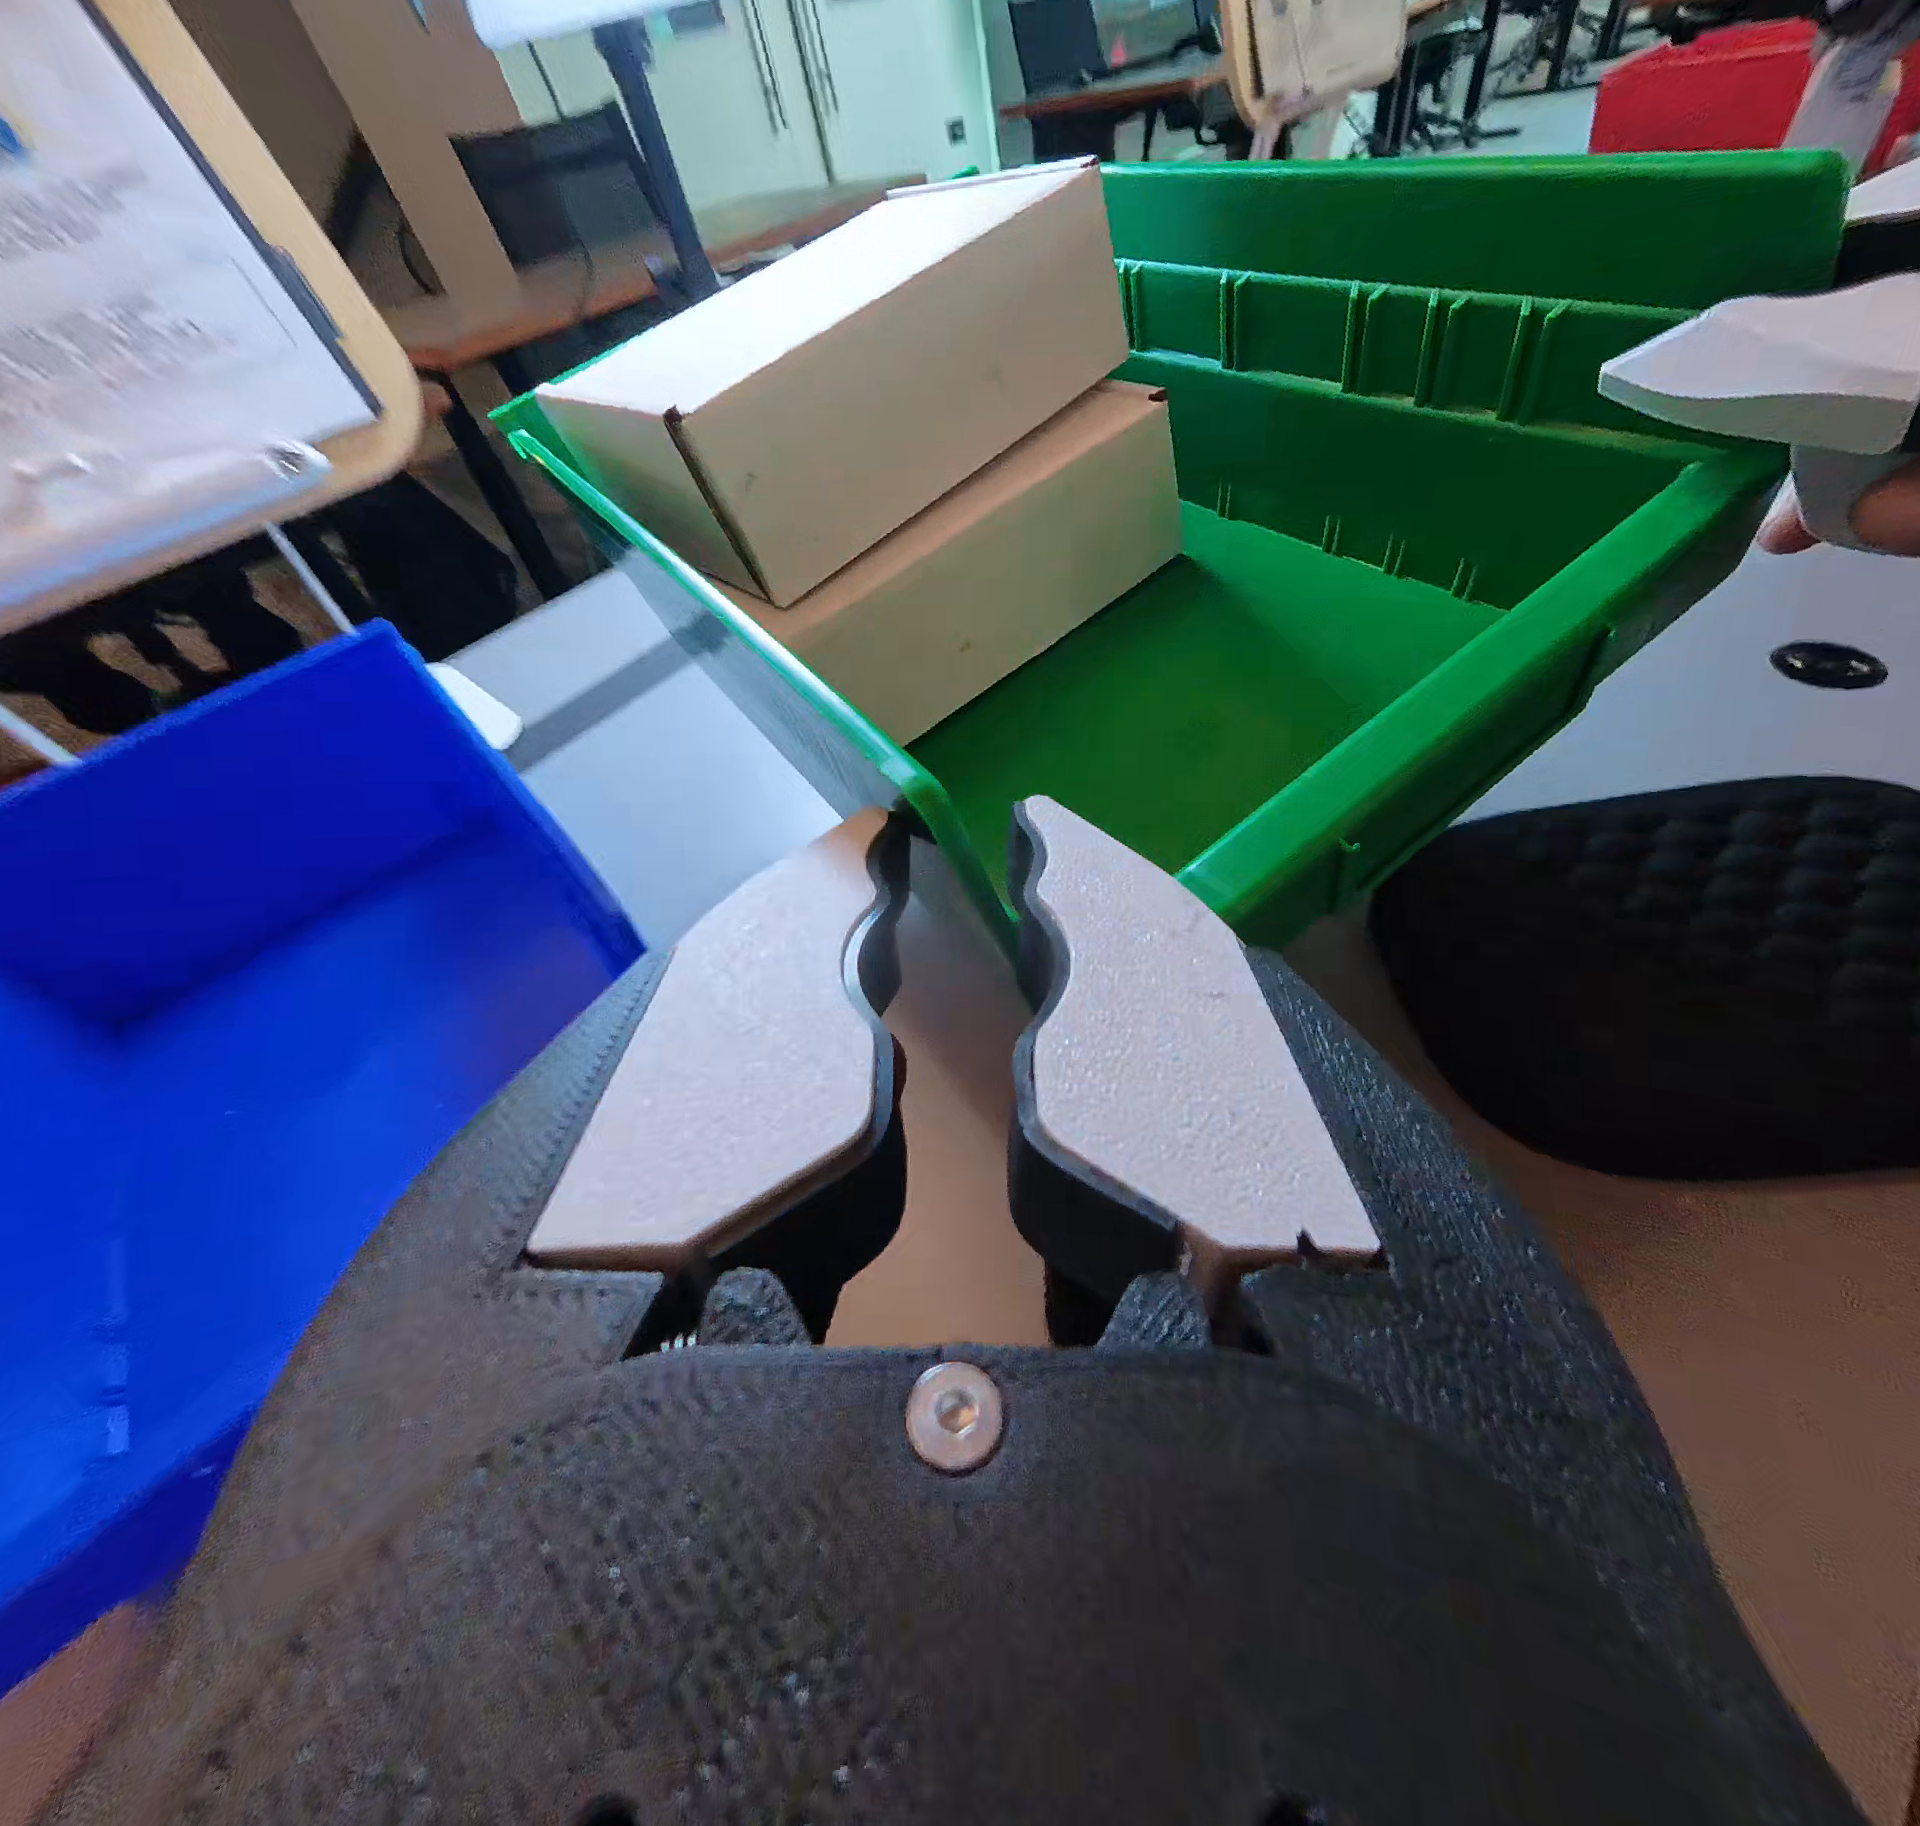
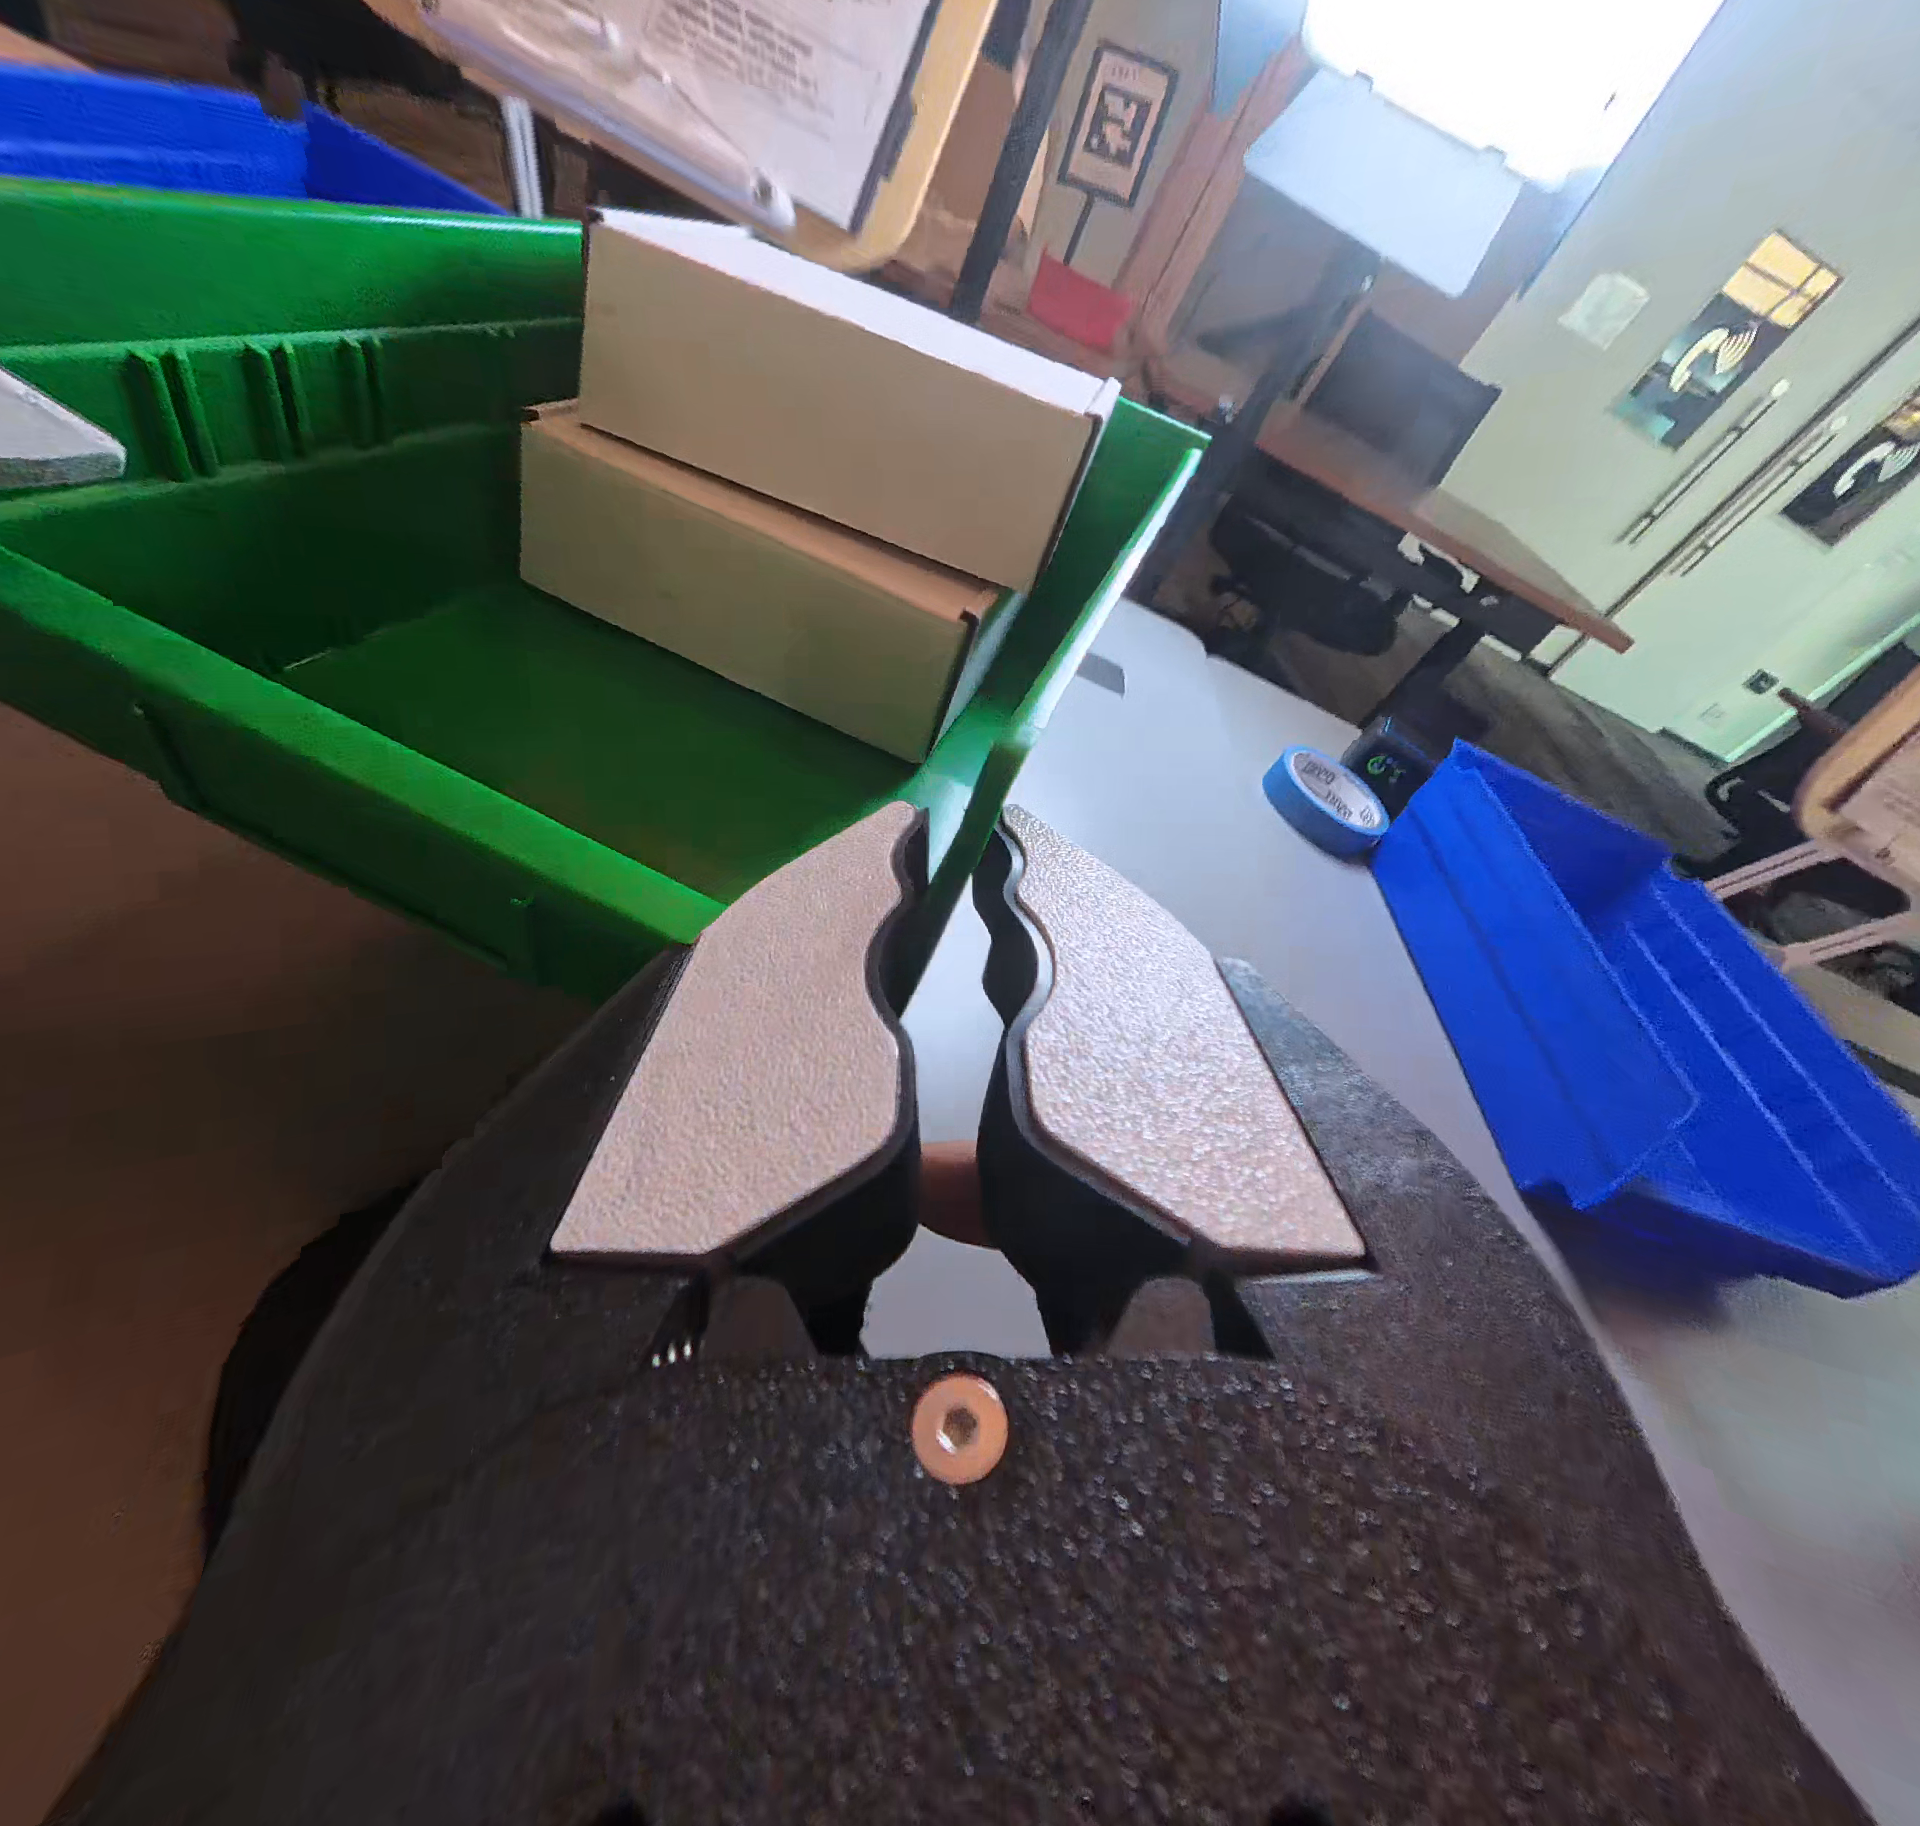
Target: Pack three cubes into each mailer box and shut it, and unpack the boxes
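Observation:
A green bin (image 1: 1455,218) is held tilted between both grippers. Two closed white mailer boxes lie stacked at one end of it, the upper box (image 1: 862,363) askew on the lower box (image 1: 997,581). My left gripper (image 1: 956,831) is shut on the bin's near corner wall. My right gripper (image 2: 961,831) is shut on the opposite side wall of the bin (image 2: 260,259), and its fingers (image 1: 1766,374) show at the right edge of the left wrist view. The upper box (image 2: 831,394) and lower box (image 2: 748,581) also show in the right wrist view. No cubes are in view.
An empty blue bin (image 1: 260,997) sits to the left on the white table. Another blue bin (image 2: 1662,1028) lies at the right beside a blue tape roll (image 2: 1325,800). A black mesh chair seat (image 1: 1662,976) is below the green bin. A sign board (image 1: 156,270) stands behind. The tips of one gripper are about 20 centimetres away from the tips of the other.

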Demonstrator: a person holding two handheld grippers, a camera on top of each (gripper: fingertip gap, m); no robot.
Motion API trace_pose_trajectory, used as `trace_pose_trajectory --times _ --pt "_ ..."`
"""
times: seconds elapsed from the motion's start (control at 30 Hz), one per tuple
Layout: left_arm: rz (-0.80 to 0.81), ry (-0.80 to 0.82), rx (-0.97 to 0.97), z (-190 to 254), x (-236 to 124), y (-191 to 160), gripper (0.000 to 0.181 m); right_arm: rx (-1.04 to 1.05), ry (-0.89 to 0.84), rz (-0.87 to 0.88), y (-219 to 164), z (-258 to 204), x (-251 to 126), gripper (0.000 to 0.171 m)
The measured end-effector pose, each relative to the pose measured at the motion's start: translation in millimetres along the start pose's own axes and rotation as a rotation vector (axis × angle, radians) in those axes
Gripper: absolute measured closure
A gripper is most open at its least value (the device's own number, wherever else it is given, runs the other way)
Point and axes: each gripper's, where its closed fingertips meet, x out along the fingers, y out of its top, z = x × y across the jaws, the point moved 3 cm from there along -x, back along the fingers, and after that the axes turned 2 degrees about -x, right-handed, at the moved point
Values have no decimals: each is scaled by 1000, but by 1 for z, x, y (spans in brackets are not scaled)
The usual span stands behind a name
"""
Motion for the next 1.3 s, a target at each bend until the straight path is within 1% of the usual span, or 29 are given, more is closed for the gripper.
trace_pose_trajectory --times 0.1,0.2,0.3,0.4,0.47,0.53,0.63,0.7,0.77,0.87,0.97,1.03,1.13,1.2,1.23,1.27,1.3 --pt "57 96 60 -23 -42 30 164 -23 34 112 43 -12 -7 163" --pt "94 238 94 -60 -100 47 165 -35 122 247 98 -46 -2 163" --pt "95 396 100 -105 -168 47 165 -50 252 373 150 -102 12 162" --pt "51 547 102 -147 -235 39 166 -57 412 443 188 -174 32 161" --pt "15 623 96 -172 -274 33 167 -35 521 474 205 -223 44 160" --pt "-13 686 82 -191 -307 26 168 -1 633 484 213 -270 55 159" --pt "-78 755 51 -214 -336 4 168 55 789 445 210 -334 71 158" --pt "-113 770 21 -229 -343 -15 169 62 862 393 200 -369 83 158" --pt "-139 760 -33 -241 -343 -34 169 79 924 330 187 -394 95 158" --pt "-209 759 -69 -259 -332 -68 169 66 922 283 168 -412 109 158" --pt "-176 740 -69 -265 -317 -80 168 73 885 253 158 -409 126 157" --pt "-153 726 -101 -269 -305 -87 167 63 887 184 150 -407 139 156" --pt "-180 722 -162 -278 -285 -109 168 -32 899 82 136 -403 152 151" --pt "-221 708 -192 -284 -273 -129 167 -93 902 57 131 -391 150 150" --pt "-248 702 -203 -287 -269 -139 160 -102 903 61 133 -380 147 149" --pt "-273 699 -194 -289 -268 -146 157 -111 899 64 135 -367 143 147" --pt "-253 699 -159 -289 -271 -143 156 -135 888 68 136 -353 142 146"
